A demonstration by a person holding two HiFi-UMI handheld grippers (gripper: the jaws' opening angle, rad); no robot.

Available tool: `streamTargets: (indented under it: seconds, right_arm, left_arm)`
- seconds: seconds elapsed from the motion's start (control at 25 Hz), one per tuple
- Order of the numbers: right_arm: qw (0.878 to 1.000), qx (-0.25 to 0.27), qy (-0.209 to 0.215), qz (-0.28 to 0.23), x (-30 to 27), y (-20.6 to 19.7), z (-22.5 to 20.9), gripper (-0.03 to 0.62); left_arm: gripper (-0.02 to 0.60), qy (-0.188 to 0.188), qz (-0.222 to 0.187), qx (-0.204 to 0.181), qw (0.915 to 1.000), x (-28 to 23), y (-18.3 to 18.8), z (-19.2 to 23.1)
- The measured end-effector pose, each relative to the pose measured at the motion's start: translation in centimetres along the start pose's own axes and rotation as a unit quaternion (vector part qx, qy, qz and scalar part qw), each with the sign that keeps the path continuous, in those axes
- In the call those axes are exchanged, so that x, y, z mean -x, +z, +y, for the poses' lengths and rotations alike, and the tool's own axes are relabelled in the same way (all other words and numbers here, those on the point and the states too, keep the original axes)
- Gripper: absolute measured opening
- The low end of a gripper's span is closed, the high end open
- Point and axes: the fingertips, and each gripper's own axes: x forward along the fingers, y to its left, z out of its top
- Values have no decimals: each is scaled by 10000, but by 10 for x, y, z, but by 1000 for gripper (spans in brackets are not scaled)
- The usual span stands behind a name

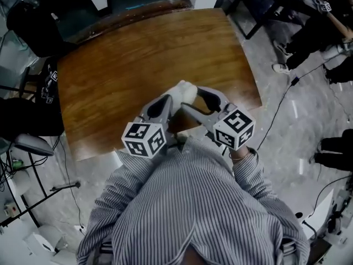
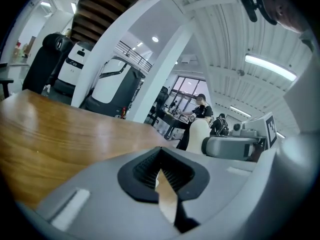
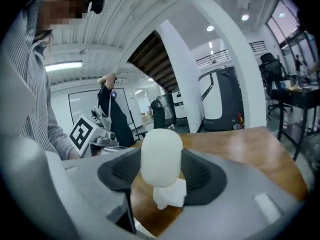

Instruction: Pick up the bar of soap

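The bar of soap (image 1: 185, 89) is a white rounded block held upright over the front part of the wooden table (image 1: 138, 59). My right gripper (image 1: 191, 96) is shut on the soap (image 3: 161, 156), whose top rises above the black pads. A smaller white piece (image 3: 170, 194) shows just below it. In the head view my left gripper (image 1: 171, 102) points at the soap from the left, tip close beside it. Its jaws (image 2: 162, 176) stand almost together with nothing between them. From the left gripper view the soap (image 2: 196, 134) sits at the end of the right gripper (image 2: 235, 146).
The table's front edge (image 1: 165, 142) lies right under both grippers. A black chair (image 1: 33, 26) stands off the far left corner, and a stand (image 1: 38, 197) on the floor at left. People (image 1: 317, 21) and a cable (image 1: 281, 104) are off to the right.
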Motion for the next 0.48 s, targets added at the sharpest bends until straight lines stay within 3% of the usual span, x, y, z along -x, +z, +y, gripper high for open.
streamTargets:
  seconds: [0.16, 0.48]
  right_arm:
    - [9969, -509, -138, -588, 16, 0, -2, 253]
    - [9844, -1230, -681, -1055, 32, -17, -8, 253]
  left_arm:
    - [6, -103, 51, -151, 9998, -5, -3, -13]
    - [6, -179, 47, -216, 9996, -1, -8, -23]
